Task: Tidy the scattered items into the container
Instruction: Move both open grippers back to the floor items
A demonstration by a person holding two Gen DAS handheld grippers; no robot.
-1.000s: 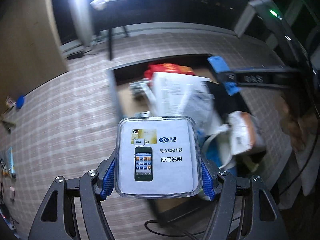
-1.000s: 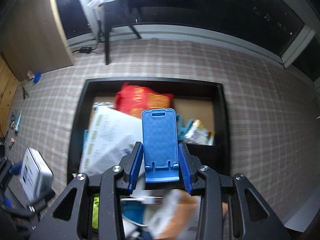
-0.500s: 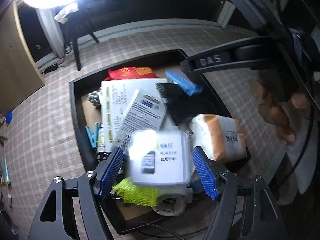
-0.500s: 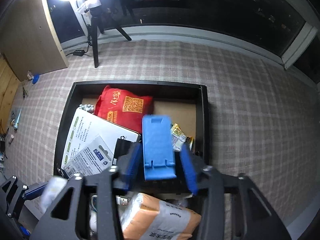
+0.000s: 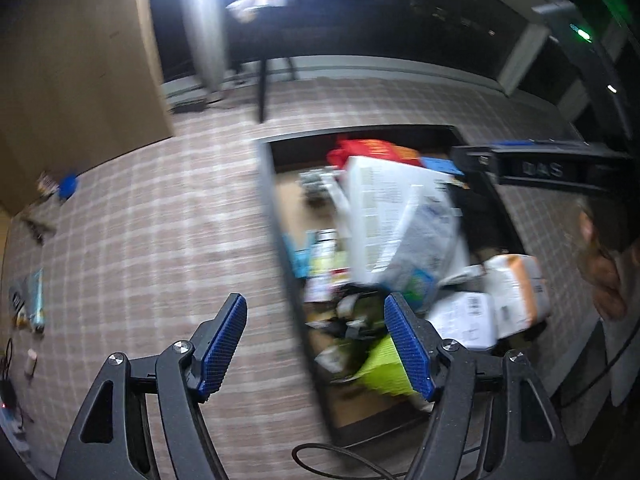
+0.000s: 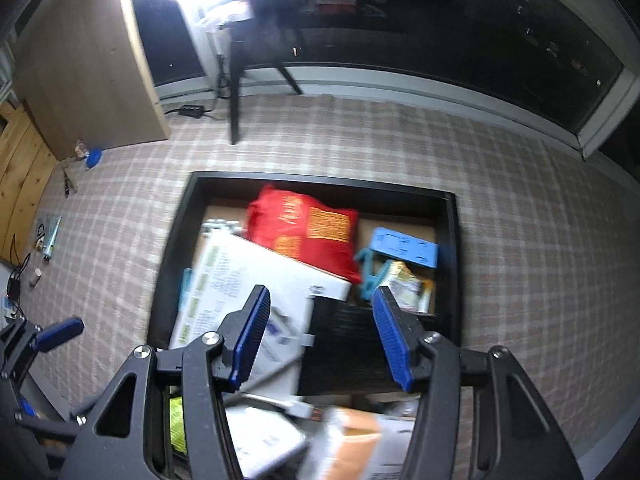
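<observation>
Your right gripper (image 6: 316, 340) has just opened, dropping the blue stand (image 6: 404, 248) into the tray (image 6: 176, 240); your left gripper (image 5: 316, 348) gapes empty too: fetch more.

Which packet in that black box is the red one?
The red packet with orange print, at the box's far end, partly resting on the white carton.

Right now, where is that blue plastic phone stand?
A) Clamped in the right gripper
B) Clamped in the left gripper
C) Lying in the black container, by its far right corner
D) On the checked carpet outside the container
C: the blue phone stand lies inside the black container near its far right corner, beside the red packet, and the right gripper stands open with nothing between its fingers.
</observation>
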